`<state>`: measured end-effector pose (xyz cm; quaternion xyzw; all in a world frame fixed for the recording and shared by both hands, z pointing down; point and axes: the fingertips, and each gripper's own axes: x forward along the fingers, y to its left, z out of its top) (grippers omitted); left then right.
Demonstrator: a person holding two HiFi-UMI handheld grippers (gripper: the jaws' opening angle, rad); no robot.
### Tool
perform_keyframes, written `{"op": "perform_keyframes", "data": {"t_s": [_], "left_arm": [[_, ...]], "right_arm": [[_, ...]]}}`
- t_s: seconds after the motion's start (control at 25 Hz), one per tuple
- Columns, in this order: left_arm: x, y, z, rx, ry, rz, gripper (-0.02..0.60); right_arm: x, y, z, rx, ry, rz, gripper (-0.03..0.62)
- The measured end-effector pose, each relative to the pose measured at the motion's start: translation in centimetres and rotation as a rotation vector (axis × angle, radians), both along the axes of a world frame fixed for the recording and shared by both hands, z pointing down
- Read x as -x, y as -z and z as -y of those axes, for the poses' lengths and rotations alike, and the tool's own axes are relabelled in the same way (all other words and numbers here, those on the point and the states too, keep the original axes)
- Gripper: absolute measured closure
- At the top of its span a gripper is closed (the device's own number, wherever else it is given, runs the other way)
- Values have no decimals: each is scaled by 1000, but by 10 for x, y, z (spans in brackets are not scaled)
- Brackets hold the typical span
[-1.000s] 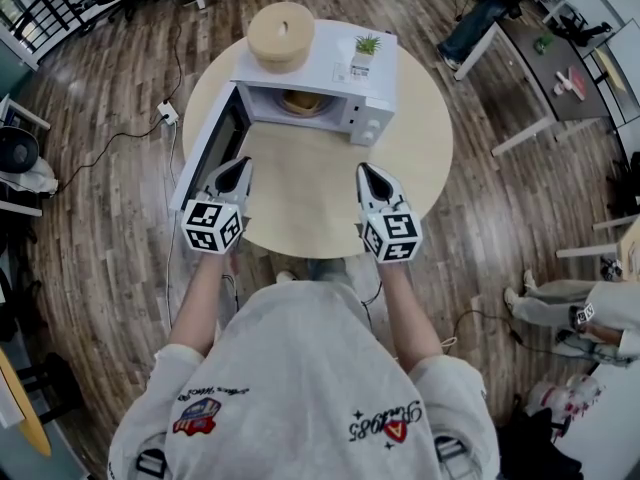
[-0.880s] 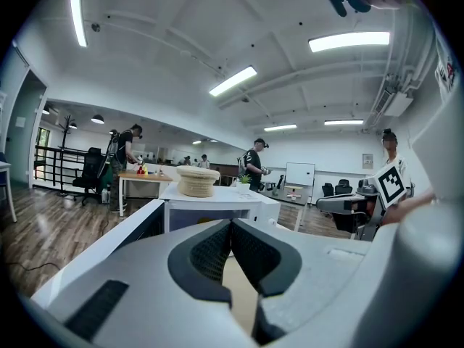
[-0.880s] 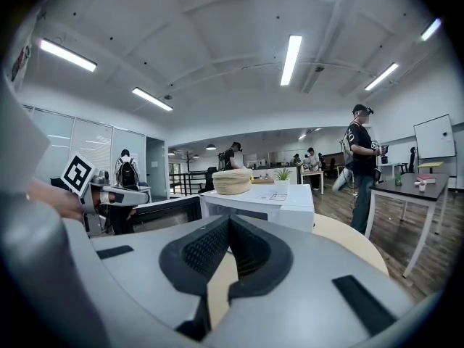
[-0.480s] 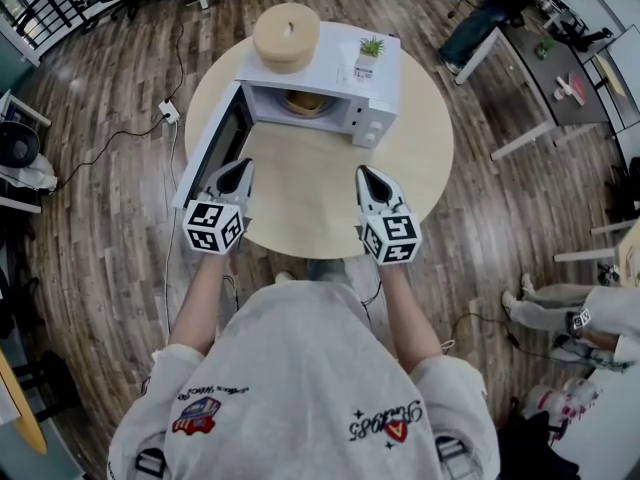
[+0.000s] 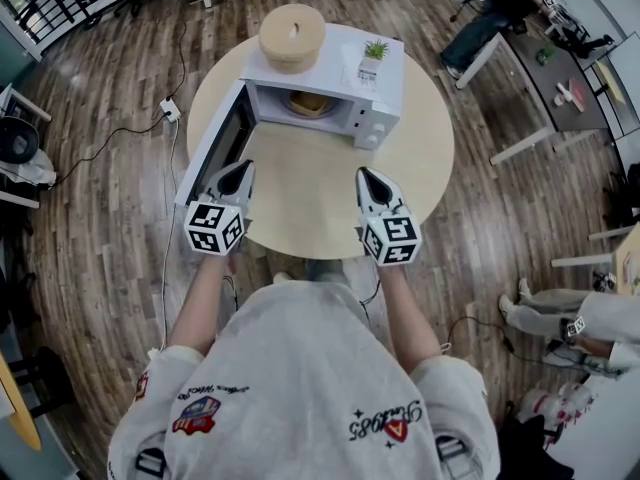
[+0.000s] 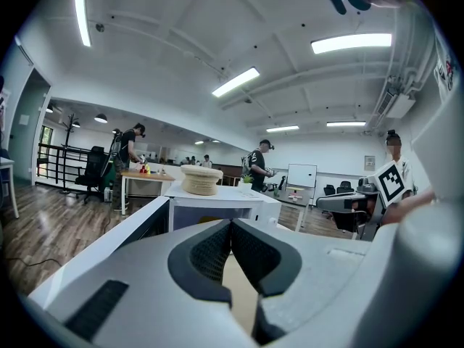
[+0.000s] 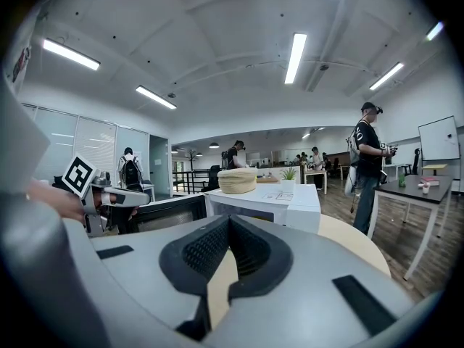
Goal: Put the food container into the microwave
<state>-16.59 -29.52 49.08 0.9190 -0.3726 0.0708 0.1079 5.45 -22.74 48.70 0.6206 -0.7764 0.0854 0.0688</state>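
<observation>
Head view: the food container (image 5: 308, 103) sits inside the microwave (image 5: 345, 68). The microwave door (image 5: 213, 143) is swung open to the left. On top of the microwave are a round woven box (image 5: 292, 36) and a little green plant (image 5: 375, 50). The microwave stands on a round table (image 5: 420, 163). Over the near edge of the table are the left gripper (image 5: 243, 166) and the right gripper (image 5: 364, 172), well apart. Both are closed tight and hold nothing.
</observation>
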Motion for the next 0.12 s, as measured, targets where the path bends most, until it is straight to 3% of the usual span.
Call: {"op": "perform_keyframes", "data": {"t_s": [0.12], "left_arm": [[4,0,-2,1,4,-1,577]], "right_arm": [[3,2,-1,-2,1,1,591]]}}
